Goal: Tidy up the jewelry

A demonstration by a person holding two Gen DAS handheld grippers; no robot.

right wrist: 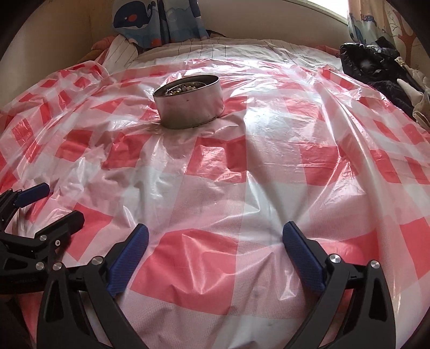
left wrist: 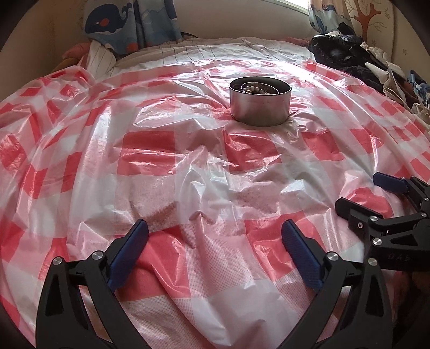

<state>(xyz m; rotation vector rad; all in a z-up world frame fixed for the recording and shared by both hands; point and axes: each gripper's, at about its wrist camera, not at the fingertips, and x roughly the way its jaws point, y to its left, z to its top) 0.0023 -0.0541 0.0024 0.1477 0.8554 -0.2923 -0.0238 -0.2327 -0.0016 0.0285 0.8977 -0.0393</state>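
A bed draped in a crinkled red-and-white checked plastic sheet fills a cream-walled room, whale-print curtains hanging behind it, dark clothing heaped at one edge, daylight entering through a window above.
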